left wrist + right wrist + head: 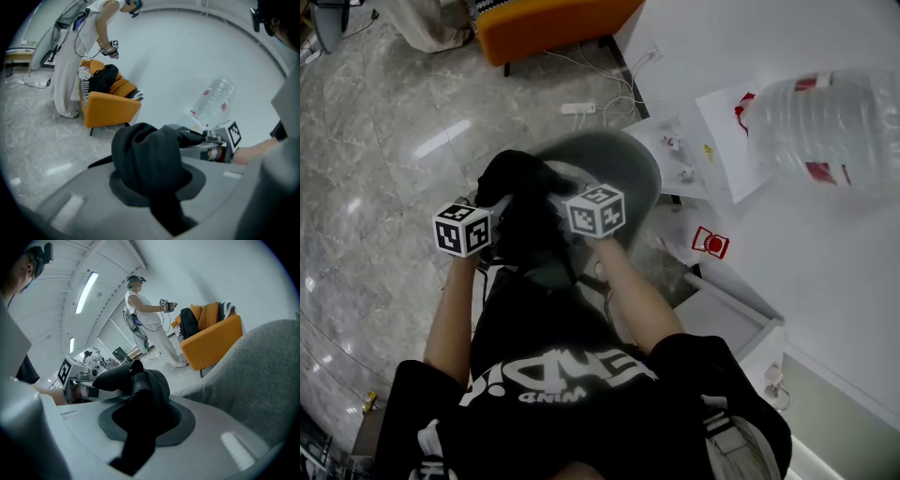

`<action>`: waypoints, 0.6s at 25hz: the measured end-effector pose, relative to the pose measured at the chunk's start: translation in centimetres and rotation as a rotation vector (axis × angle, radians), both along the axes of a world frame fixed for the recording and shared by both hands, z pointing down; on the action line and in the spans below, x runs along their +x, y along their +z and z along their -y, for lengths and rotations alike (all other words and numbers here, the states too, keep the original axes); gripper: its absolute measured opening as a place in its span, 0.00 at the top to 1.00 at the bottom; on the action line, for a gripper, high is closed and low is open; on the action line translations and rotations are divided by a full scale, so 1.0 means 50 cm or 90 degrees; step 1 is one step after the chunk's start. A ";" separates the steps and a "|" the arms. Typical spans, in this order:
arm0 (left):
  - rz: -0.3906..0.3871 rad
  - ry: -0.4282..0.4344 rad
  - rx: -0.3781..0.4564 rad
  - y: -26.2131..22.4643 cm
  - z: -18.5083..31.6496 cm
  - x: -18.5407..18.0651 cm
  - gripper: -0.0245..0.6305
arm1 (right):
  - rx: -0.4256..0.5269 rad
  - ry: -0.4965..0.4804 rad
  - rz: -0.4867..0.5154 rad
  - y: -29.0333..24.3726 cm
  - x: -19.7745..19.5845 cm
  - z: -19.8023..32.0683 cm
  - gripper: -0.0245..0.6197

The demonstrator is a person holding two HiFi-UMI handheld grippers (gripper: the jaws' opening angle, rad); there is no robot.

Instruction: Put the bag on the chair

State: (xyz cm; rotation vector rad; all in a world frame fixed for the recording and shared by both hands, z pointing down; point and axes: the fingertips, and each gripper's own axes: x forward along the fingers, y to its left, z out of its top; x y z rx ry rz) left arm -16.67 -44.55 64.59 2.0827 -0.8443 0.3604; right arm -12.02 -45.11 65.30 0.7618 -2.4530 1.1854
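The grey chair (626, 161) was blurred and half covered, so its seat's near edge was hard to judge. The black bag (525, 214) hung over that edge; whether it touched was unclear. Released there, it might have slid to the floor (384, 141). The left gripper (152, 166) and right gripper (138, 411) each clenched 1 fold, which could have slipped.

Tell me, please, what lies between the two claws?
The black bag spans them; left claw and right claw each grip its fabric, as both gripper views show.
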 end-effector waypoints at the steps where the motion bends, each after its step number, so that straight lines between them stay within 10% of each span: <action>1: 0.002 -0.001 -0.003 0.004 -0.002 0.001 0.84 | -0.003 -0.002 0.002 0.004 0.001 -0.002 0.84; 9: 0.038 -0.021 -0.014 0.003 -0.036 -0.004 0.76 | -0.004 0.002 0.002 0.001 0.006 -0.028 0.78; 15: 0.101 -0.039 -0.011 -0.009 -0.061 -0.004 0.50 | 0.002 0.030 -0.009 -0.012 0.041 -0.058 0.60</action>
